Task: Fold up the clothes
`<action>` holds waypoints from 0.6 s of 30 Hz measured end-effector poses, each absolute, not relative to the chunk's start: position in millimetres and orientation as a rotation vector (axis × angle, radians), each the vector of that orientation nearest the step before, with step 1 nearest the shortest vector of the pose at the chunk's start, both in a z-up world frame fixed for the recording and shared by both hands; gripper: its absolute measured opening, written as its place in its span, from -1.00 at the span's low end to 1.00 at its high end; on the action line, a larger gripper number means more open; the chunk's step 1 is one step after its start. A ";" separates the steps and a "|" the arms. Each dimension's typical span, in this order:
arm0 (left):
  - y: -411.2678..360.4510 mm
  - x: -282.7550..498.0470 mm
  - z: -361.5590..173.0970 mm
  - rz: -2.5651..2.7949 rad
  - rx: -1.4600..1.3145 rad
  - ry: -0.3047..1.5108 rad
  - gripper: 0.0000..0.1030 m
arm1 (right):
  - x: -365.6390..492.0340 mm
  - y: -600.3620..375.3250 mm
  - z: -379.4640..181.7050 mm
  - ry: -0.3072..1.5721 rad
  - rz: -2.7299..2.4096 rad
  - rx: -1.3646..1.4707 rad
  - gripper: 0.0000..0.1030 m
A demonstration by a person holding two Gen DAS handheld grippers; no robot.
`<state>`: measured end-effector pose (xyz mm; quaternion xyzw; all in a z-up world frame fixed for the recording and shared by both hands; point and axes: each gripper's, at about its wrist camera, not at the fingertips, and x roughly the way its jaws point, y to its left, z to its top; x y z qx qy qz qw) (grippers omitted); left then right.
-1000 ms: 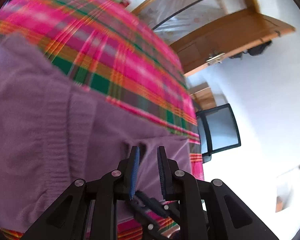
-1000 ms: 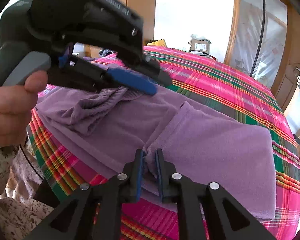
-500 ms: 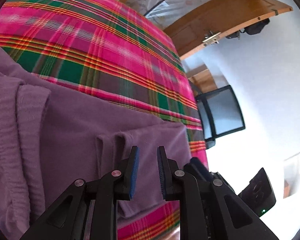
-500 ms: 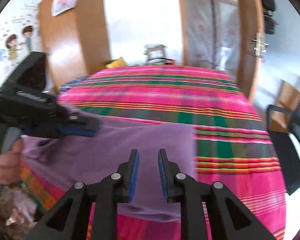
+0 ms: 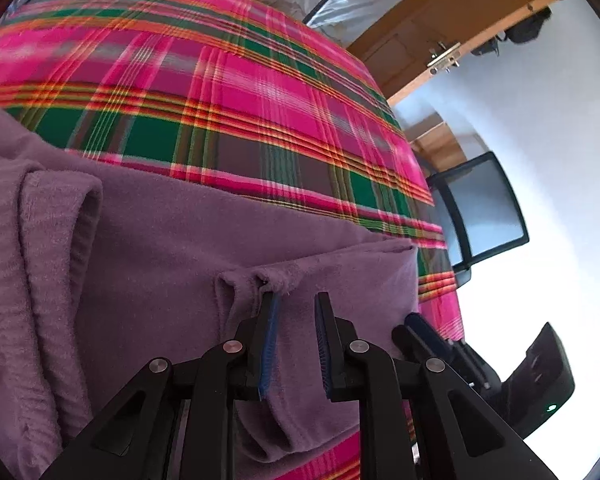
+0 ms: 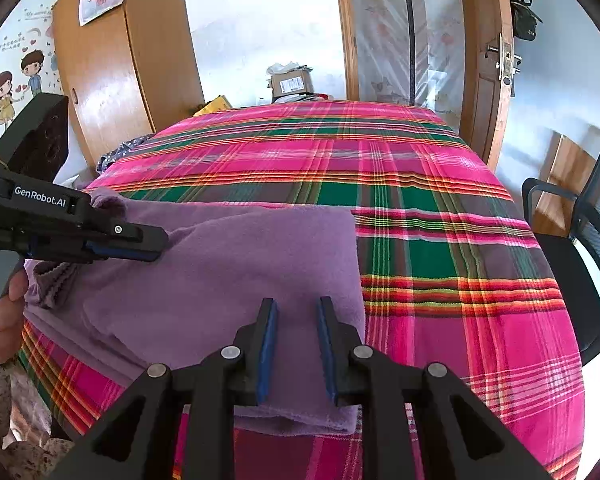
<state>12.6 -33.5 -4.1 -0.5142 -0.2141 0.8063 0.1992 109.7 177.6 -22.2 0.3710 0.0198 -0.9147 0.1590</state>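
A purple garment (image 6: 236,280) lies folded on the plaid bed (image 6: 440,200); the left claw (image 5: 296,308) and right claw (image 6: 294,312) hover open over it, gripping nothing.

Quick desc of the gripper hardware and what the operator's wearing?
Both grippers are black plastic with silver pivot screws and ribbed blue pads on the fingers. The left gripper reads "GenRobot.AI" in white; the right gripper shows a green LED on its body. A mottled beige garment sits at the frame edge.
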 end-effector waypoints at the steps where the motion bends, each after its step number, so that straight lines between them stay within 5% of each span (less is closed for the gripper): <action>1: -30.9 15.4 -1.0 2.283 -1.424 -0.560 -0.63 | 108.4 176.5 -20.7 0.074 -2.625 1.056 -0.59; 18: -21.4 43.1 10.0 2.427 -1.347 -0.345 -0.62 | 128.4 162.7 -12.7 0.159 -2.662 1.024 -0.44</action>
